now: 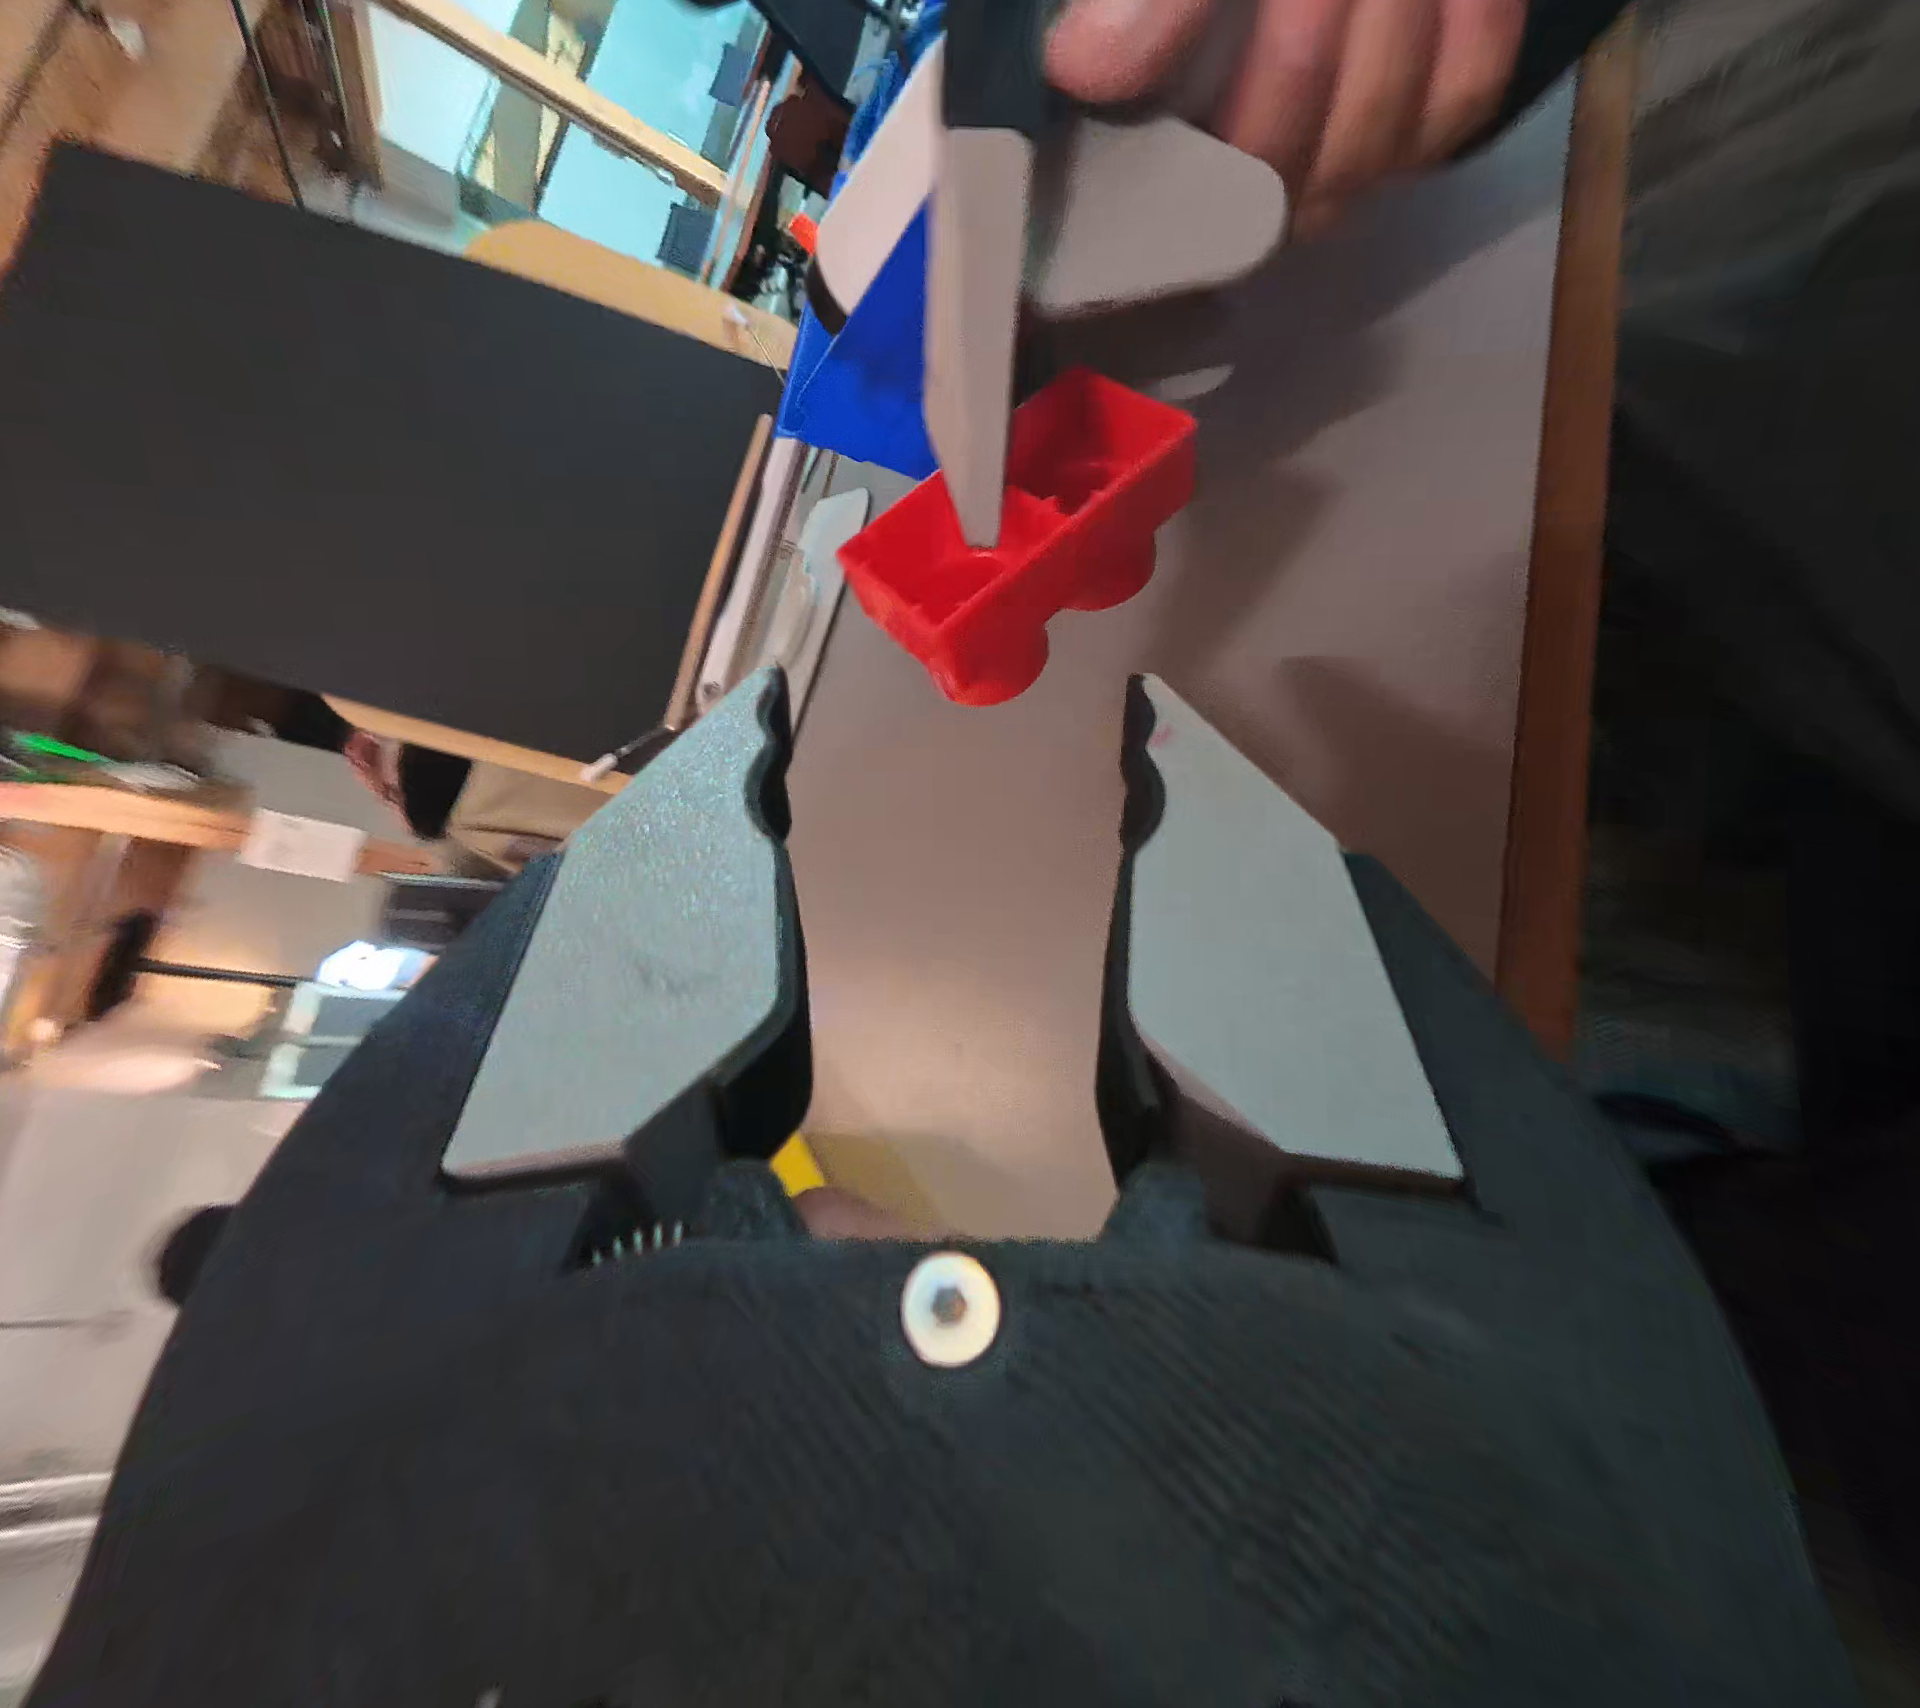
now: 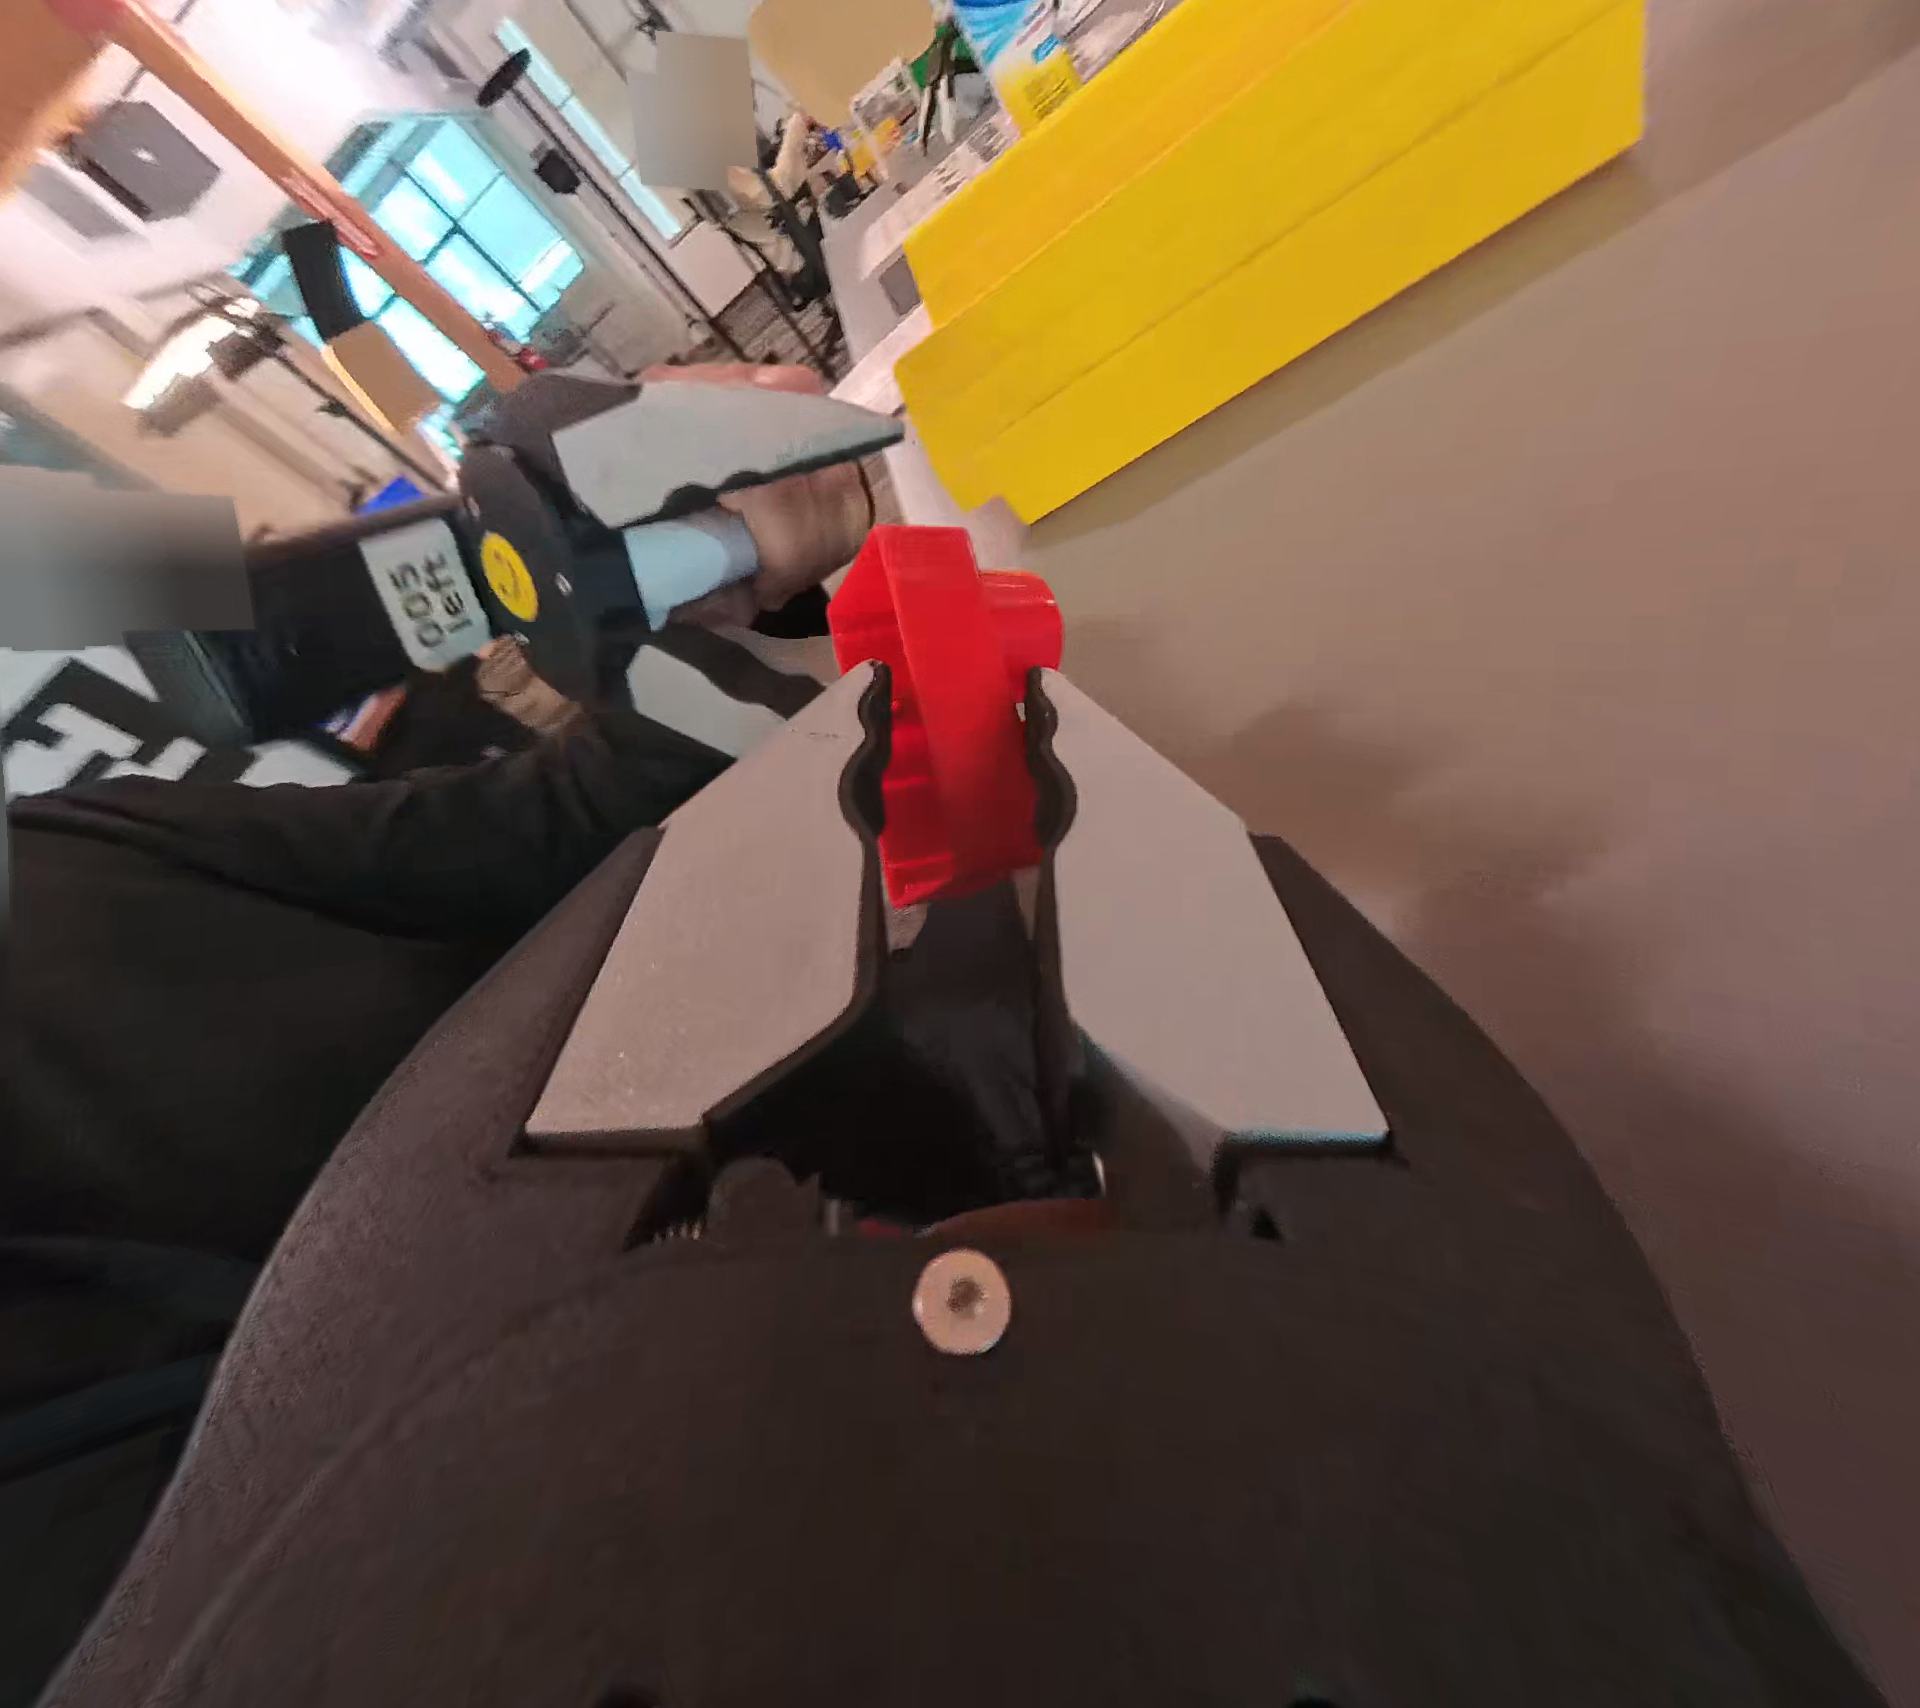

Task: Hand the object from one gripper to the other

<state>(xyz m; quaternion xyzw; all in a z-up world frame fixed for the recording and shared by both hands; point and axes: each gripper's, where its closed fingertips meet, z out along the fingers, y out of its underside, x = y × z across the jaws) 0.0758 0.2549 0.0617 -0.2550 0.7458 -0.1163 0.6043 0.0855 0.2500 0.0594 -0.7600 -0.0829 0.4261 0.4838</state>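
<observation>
L gripper (image 1: 956, 702): jaws wide apart, nothing between them, tips aimed at the red block (image 1: 1023, 531), which hangs just past and slightly right of the tips, not touching. Block is a hollow brick w/ round studs, open side up in the L wrist view, held in air over the grey table (image 1: 1403, 515). R gripper (image 2: 956, 682): fingers narrow, clamped on the block's two sides; block sticks out beyond the tips, tilted. In the R wrist view the L gripper sits off to the left of the block, apart from it. Yellow bins (image 2: 1299, 204) lie toward the table's far edge, well apart from the block.
</observation>
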